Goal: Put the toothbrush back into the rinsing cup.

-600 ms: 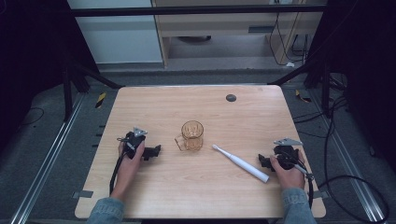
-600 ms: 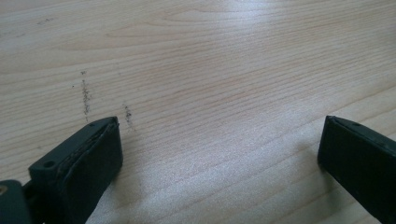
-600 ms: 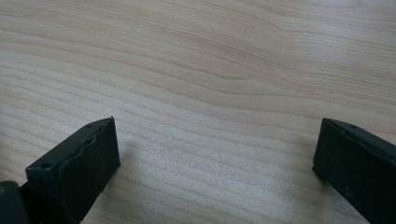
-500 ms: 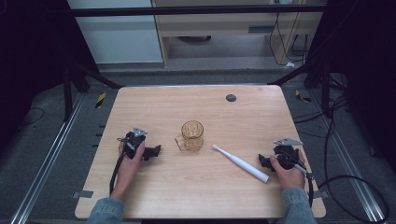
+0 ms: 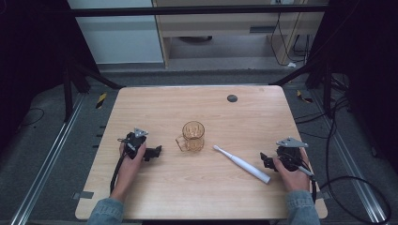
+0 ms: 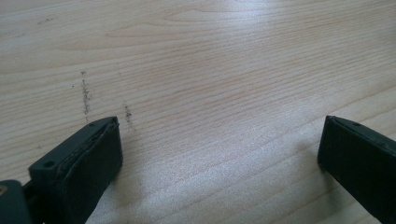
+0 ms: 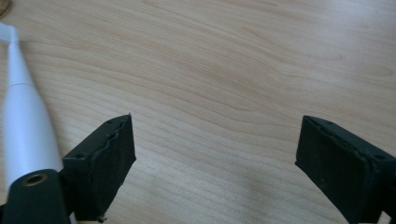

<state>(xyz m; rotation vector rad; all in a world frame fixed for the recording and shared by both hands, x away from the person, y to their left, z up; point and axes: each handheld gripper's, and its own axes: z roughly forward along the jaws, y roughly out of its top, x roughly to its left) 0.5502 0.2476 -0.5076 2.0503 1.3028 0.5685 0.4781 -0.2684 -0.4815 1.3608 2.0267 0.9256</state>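
A clear amber mug (image 5: 193, 136) stands upright near the middle of the wooden table (image 5: 197, 197), its handle toward the left. A white electric toothbrush (image 5: 242, 163) lies flat to the mug's right, brush head pointing at the mug. My left gripper (image 5: 157, 151) rests on the table left of the mug, held by a hand, open with only bare wood between its jaws (image 6: 219, 154). My right gripper (image 5: 264, 160) rests at the right, just beside the toothbrush's thick end, open and empty (image 7: 215, 158). The toothbrush (image 7: 21, 116) lies outside its left jaw.
A small dark round disc (image 5: 232, 98) sits near the table's far edge. Cables (image 5: 356, 187) trail over the floor to the right of the table. A metal frame and cabinets stand behind the table.
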